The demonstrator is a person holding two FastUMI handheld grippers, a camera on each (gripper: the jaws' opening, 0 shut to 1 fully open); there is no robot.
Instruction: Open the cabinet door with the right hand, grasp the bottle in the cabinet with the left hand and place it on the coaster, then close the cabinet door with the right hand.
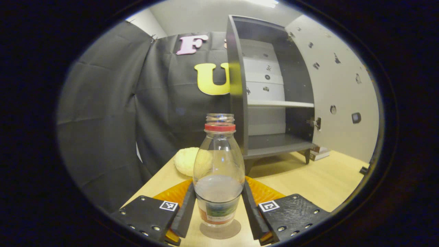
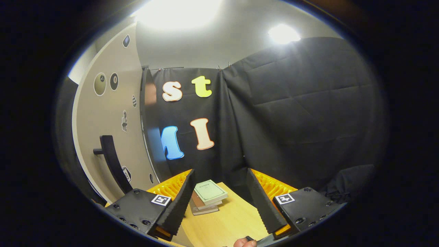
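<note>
While left tongs (image 1: pixel 219 209) clamp the bottle (image 1: pixel 218 171), label unreadable, right tongs (image 2: pixel 219 202) apart, cabinet door (image 2: pixel 113 137) open.

1. The right gripper (image 2: pixel 219 197) has its fingers spread apart with nothing between them, above the wooden worktop (image 2: pixel 226 223).
2. A small stack of books (image 2: pixel 207 196), green-covered one on top, lies on the worktop beyond the fingers.
3. At left stands the open cabinet door (image 2: pixel 109 137), pale, with a dark handle (image 2: pixel 111 161) and small stickers.
4. A fingertip (image 2: pixel 244 243) shows at the bottom edge.
</note>
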